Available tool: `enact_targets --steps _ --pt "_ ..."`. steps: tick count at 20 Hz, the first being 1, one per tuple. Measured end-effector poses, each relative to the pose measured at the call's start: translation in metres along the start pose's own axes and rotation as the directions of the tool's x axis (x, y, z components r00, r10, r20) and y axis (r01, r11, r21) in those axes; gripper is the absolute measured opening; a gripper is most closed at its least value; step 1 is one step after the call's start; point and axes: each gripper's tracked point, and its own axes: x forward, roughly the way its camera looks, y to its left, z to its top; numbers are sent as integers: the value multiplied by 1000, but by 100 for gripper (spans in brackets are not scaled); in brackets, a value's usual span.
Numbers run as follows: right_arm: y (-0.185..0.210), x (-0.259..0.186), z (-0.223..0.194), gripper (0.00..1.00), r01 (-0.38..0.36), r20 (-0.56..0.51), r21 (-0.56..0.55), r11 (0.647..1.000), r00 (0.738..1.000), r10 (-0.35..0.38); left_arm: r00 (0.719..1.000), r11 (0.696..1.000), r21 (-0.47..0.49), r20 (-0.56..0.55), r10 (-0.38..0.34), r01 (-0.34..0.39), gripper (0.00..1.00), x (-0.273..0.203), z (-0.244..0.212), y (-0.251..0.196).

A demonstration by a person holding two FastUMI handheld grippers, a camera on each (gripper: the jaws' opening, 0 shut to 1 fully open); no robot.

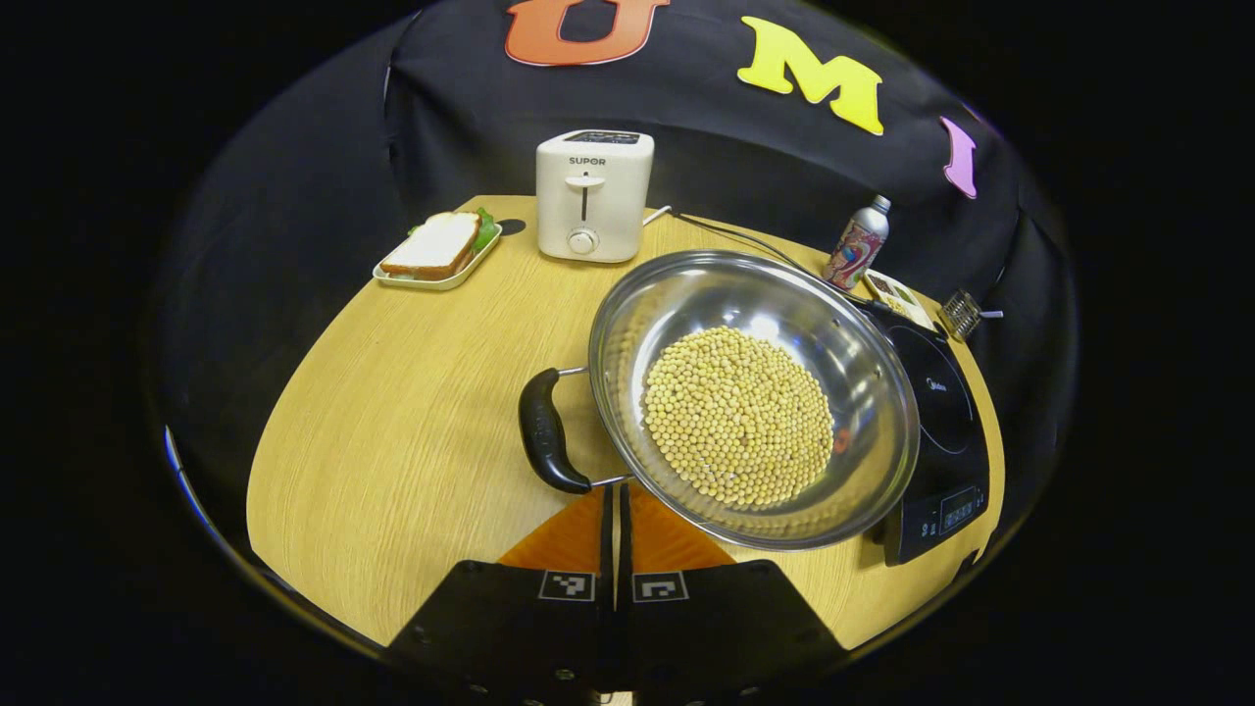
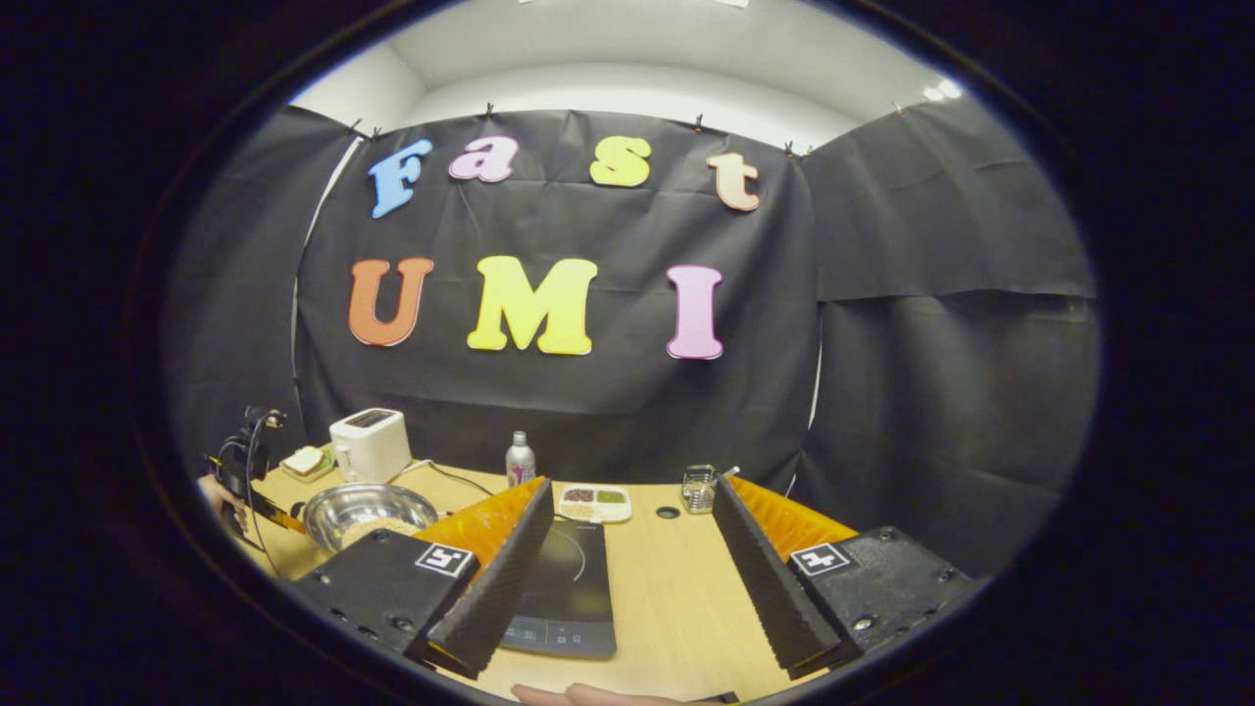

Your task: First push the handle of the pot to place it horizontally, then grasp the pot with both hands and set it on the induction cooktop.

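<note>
The steel pot stands on the wooden table with a layer of soybeans in it. Its black handle points left in the left gripper view. My left gripper is shut and empty, its tips just below the handle's near end and beside the pot's rim. The black induction cooktop lies right of the pot, partly hidden by the rim. In the right gripper view my right gripper hangs open above the cooktop; the pot is to its left, with the left gripper beyond.
A white toaster and a sandwich on a tray stand at the back left. A bottle, a small dish of foods and a metal cup sit behind the cooktop. The toaster's cable runs behind the pot.
</note>
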Motion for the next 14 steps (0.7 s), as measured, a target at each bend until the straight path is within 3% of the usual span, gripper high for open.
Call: enact_targets --steps 1,4,5,6,7,8,9,14 --pt "2 -2 3 99 -5 9 2 1000 1000 5 1000 1000 5 -1 10 -10 0 2 4 4" --pt "9 -7 10 99 -13 35 -8 1000 999 13 999 1000 -5 -18 30 -31 0 12 9 15" --pt "11 -9 12 100 -14 45 -11 1000 999 15 999 999 -12 -16 33 -33 10 16 13 17" --pt "13 -9 12 100 -16 51 -13 1000 999 17 999 999 -17 -4 32 -32 0 18 19 19" --pt "16 -10 13 100 -20 53 -16 1000 998 21 1000 999 -23 -5 30 -30 0 22 20 21" --pt "19 -10 11 100 -25 53 -17 1000 998 26 1000 999 -26 -3 27 -27 10 25 24 22" --pt "22 -10 11 100 -29 52 -18 999 998 30 1000 999 -24 -5 26 -26 0 27 25 24" --pt "30 -4 8 100 -29 57 -27 999 998 31 999 999 -1 -9 38 -38 0 35 29 33"
